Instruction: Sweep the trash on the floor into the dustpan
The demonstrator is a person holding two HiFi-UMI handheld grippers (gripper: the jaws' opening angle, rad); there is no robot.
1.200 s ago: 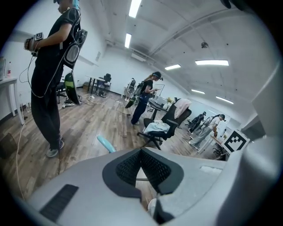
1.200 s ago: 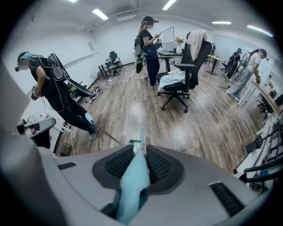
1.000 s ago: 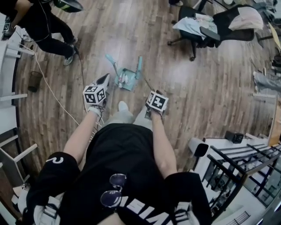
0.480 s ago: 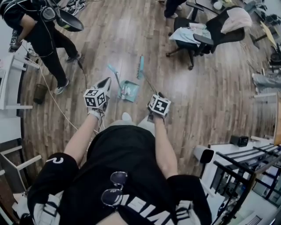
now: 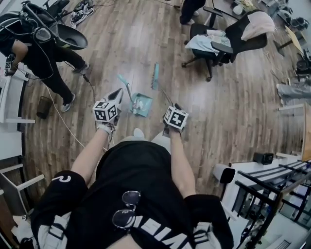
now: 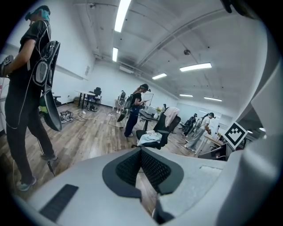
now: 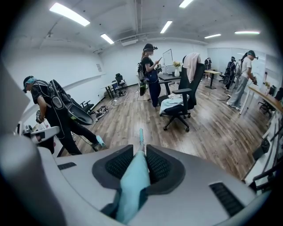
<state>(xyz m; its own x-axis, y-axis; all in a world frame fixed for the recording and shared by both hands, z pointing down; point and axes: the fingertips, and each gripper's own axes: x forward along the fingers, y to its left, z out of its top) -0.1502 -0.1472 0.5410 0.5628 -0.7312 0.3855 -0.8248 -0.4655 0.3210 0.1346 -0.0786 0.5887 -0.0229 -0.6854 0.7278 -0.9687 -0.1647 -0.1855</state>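
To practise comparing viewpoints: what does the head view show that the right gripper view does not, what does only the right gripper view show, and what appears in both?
Head view only: the scoop of the dustpan on the floor, with the left gripper beside it, not touching it. Right gripper view only: the jaws of the right gripper closed on the teal broom handle, and the ceiling lights. Both: the broom head and the office chair.

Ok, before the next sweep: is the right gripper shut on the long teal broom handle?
Shut on it: dark ribbed pads of the right gripper press both sides of the long teal broom handle.
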